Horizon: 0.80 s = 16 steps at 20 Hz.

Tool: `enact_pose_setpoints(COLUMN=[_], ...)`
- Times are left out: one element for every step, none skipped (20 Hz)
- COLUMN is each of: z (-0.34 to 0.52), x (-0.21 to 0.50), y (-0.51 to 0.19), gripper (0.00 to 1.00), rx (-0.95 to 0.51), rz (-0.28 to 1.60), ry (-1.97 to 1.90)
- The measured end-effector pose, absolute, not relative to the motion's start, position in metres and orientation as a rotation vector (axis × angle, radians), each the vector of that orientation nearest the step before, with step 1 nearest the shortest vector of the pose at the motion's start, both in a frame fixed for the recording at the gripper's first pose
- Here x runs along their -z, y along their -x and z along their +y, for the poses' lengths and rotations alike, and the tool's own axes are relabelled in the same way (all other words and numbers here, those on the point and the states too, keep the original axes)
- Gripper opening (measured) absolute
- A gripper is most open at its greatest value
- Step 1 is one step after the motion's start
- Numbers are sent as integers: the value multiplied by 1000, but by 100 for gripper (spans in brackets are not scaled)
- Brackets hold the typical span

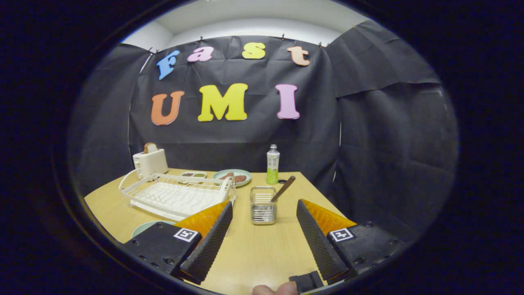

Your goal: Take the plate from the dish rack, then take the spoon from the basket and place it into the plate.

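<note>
Holding the gripper [264, 209] with its fingers spread wide and nothing between them, I look straight down the gap at the wire basket [263, 205], which stands just ahead on the wooden table [254, 250]. The spoon [282, 189] leans out of it, its brown handle tilted away to the right, bowl end hidden inside. I judge it light, stiff and slim, probably wood, so not very slippery; the bare upper handle is the place to pinch. The basket looks light enough to tip if I drag sideways. A pale green plate [147, 226] lies on the table beside my left finger, partly hidden by it, in front of the white wire dish rack [176, 194], whose thin rails look empty.
</note>
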<state>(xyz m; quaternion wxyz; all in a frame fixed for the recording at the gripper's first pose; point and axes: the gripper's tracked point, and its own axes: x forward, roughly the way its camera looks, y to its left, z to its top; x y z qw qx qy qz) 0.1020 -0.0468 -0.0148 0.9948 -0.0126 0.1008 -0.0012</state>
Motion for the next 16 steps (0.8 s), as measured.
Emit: enact_pose_setpoints(z=[-58, -68, -76, -83, -87, -91, -92, -91, -90, -89, -88, -86, -83, -81, -79, -77], x=[12, 10, 8, 8, 10, 12, 17, 21, 30, 37, 46, 53, 60, 64, 67, 69], y=[-109, -116, -125, -135, -145, -155, -165, -177, -188, -201, -214, -225, -236, -245, -255, -264], gripper=[100, 100, 100, 100, 100, 100, 100, 100, 100, 100, 100, 100, 100, 100, 100, 100], rx=[21, 35, 46, 55, 57, 58, 56, 46, 39, 32, 25, 18, 11, 8, 7, 5], rz=[194, 193, 190, 195, 199, 208, 217, 228, 247, 267, 283, 297, 309, 314, 315, 316], ry=[21, 15, 9, 8, 6, 11, 5, -13, -37, -65, -83, -100, -117, -126, -131, -135])
